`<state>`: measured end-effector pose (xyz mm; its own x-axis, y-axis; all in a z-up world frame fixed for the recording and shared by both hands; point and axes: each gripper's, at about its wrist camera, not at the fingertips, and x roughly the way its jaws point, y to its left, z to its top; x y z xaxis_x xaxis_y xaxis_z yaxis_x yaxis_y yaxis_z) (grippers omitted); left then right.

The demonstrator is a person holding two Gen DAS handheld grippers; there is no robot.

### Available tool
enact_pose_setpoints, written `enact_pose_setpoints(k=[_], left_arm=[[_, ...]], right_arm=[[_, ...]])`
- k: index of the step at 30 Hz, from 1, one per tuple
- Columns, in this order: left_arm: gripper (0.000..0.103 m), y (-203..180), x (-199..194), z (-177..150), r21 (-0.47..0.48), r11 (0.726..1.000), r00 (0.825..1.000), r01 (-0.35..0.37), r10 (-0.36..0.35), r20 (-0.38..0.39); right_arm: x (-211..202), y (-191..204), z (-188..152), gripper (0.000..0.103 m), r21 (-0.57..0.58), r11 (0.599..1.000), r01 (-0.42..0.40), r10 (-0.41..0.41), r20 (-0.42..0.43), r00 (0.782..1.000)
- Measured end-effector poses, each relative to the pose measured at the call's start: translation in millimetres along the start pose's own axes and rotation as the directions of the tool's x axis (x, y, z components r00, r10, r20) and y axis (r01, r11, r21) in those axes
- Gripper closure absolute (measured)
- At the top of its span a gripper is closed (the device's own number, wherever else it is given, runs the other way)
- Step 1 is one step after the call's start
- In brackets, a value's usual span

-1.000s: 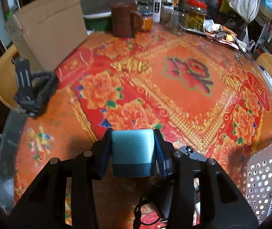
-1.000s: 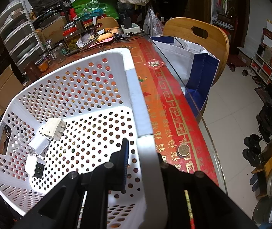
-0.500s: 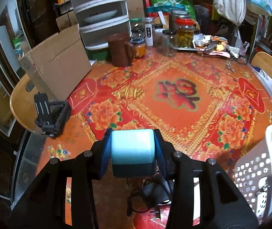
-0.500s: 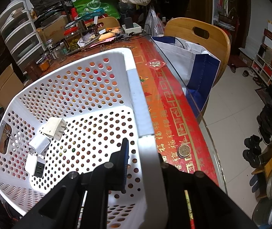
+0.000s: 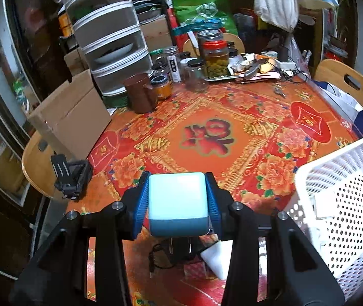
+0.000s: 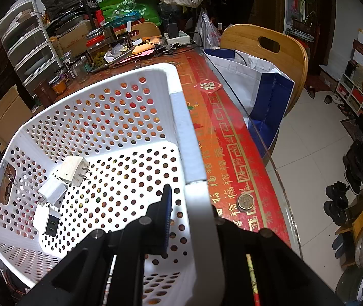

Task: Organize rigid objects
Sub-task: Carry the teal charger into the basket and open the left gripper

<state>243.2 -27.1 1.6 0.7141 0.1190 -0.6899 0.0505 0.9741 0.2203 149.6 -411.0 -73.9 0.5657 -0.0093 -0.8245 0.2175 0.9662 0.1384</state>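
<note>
Basket (image 6: 181,117) of white perforated plastic stands at the table's (image 5: 206,117) right-hand edge, and the right gripper (image 6: 189,211) is clamped tight on its near rim, one blue pad inside the wall and the other finger outside. Three white plug adapters (image 6: 73,169) lie together on the basket floor near its far left wall. The left gripper (image 5: 177,201) is closed on a pale blue cube (image 5: 177,202), its blue pads pressing both sides, holding it in the air above the table's near edge, just left of the basket. Below it lie a black cable (image 5: 161,255) and a white block (image 5: 218,257).
</note>
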Motion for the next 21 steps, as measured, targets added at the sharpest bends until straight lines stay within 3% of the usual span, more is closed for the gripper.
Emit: enact_pose_setpoints(k=[15,19,21], left_arm=[[0.064,-90,-55,4,0.172,0.985,0.997,0.019,-0.032,0.074],[0.064,-129,-60,0,0.255,0.964,0.996,0.074,-0.084,0.029],[0.064,-160,-59,-6,0.327,0.932,0.988,0.154,-0.147,-0.047]], right_arm=[[0,0,0,0.089,-0.001,1.000,-0.001,0.001,0.001,1.000],[0,0,0,0.089,0.000,1.000,0.000,0.000,0.001,1.000],[0,0,-1,0.089,0.000,1.000,0.000,0.000,0.000,1.000]])
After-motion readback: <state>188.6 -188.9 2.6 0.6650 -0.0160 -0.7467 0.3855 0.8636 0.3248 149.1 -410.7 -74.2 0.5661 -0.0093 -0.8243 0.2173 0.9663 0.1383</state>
